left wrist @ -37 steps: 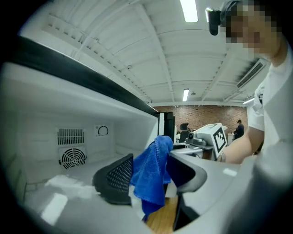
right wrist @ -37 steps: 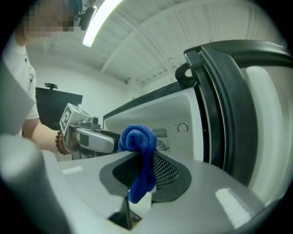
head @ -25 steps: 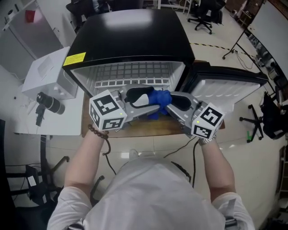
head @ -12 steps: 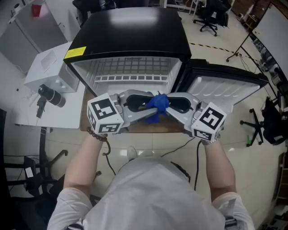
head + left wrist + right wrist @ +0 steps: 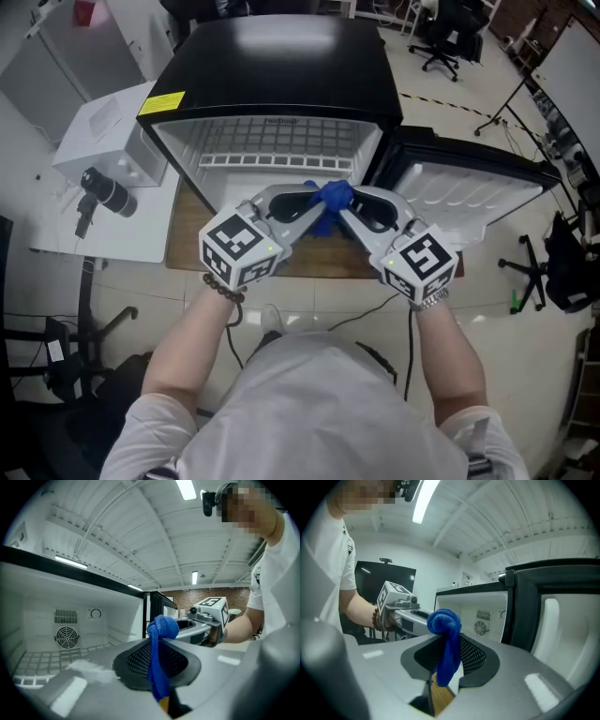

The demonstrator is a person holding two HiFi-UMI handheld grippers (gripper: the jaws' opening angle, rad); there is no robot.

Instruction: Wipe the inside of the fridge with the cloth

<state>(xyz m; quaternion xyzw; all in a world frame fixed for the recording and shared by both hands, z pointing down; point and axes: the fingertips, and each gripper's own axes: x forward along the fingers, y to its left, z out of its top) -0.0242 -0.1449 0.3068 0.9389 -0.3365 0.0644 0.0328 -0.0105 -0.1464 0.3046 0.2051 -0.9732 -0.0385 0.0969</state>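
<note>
A blue cloth is held up in front of the open fridge, gripped from both sides at once. The left gripper and the right gripper are brought tip to tip just outside the cabinet mouth, above the wooden board on which the fridge stands.

In the left gripper view the jaws, which have just been closing, are pressed nearly together on the cloth, a wad bunched above the pads and a tail hanging below. In the right gripper view the same cloth is pinched between that gripper's jaws, which have just been opening a little; a gap is seen lower down, with the board visible through it.

The double grip is judged to be a handover or a re-gathering of the cloth: a firm hold is being taken on one side while the other is loosened, so that the wad is carried compactly and does not trail.

The door is swung wide to the right, which leaves the white interior and the wire shelf open to reach. The fan grille on the back wall is seen beyond the left jaws. No inner surface is touched by the cloth yet; wiping is judged not to be under way.
</note>
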